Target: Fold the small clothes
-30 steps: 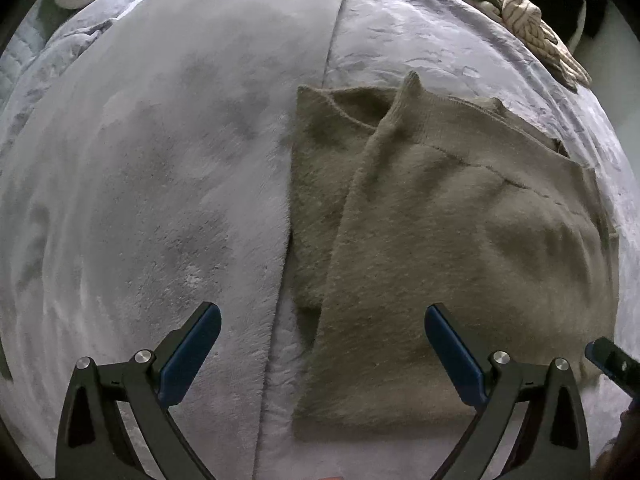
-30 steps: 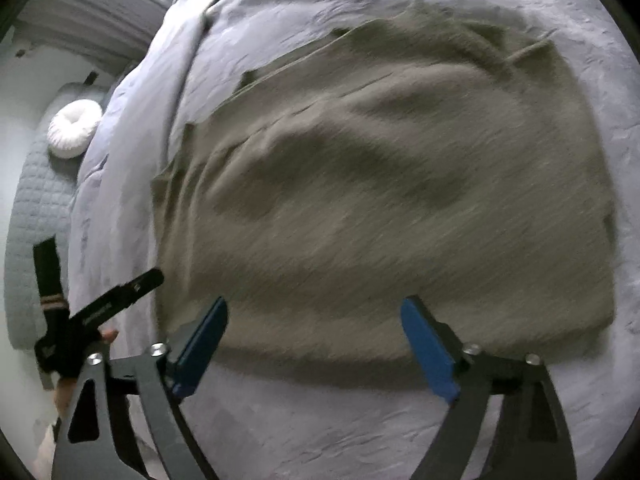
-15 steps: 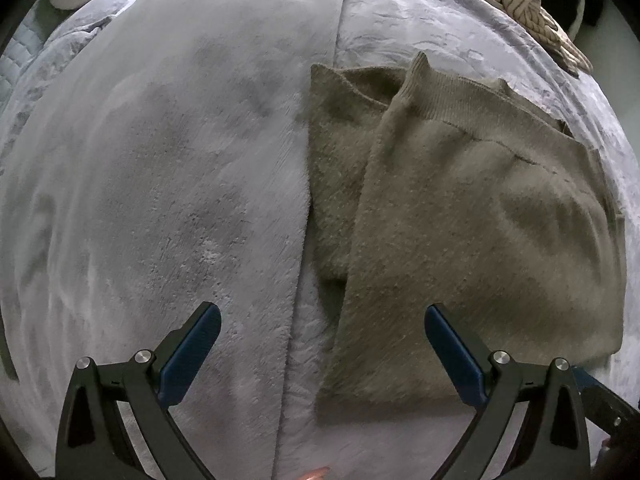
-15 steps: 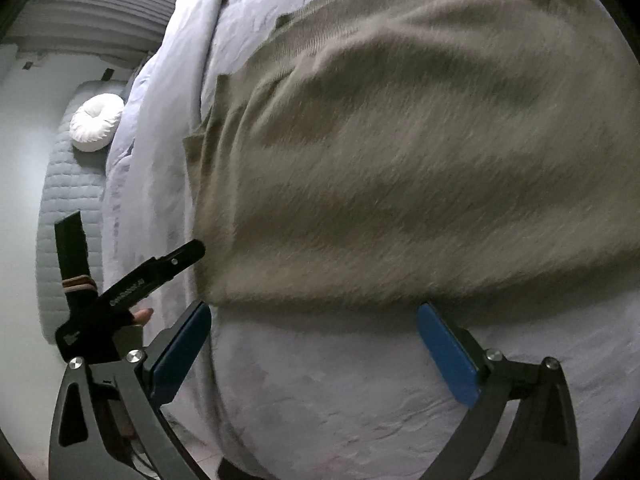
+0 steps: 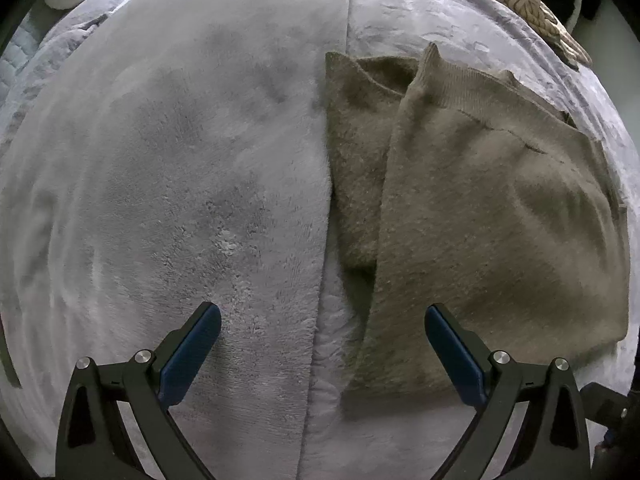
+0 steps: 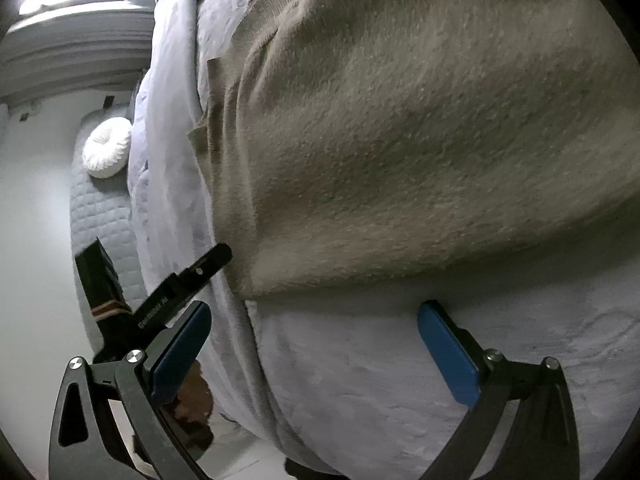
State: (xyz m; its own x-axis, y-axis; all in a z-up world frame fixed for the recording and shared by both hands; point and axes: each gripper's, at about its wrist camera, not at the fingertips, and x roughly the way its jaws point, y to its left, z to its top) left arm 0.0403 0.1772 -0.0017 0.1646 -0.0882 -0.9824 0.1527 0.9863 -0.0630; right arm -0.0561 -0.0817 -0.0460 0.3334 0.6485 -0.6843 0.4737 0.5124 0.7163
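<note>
since the earlier frame: both tools have dropped closer to the bed; in the right wrist view the sweater has grown to fill most of the frame and its near edge has tilted, while in the left wrist view the garment has slid only slightly toward the right.
sweater: olive-brown knit, lying flat on the bed, already partly folded, with one panel laid over another and a ribbed hem at the far end. it probably lies this way so the next fold can be taken from the near edge.
left tool: fingers wide apart, holding nothing; its right finger overlaps the near left part of the sweater in the picture, its left finger hangs over bare grey blanket. whether it touches the cloth i cannot tell.
right tool: also spread apart and empty, just short of the sweater's near edge, over bare bedding.
likely reason: each tool seems lined up with a near corner, ready to pinch and lift.
other things: white round cushion well away beside the bed; cable-knit garment at the far edge.
</note>
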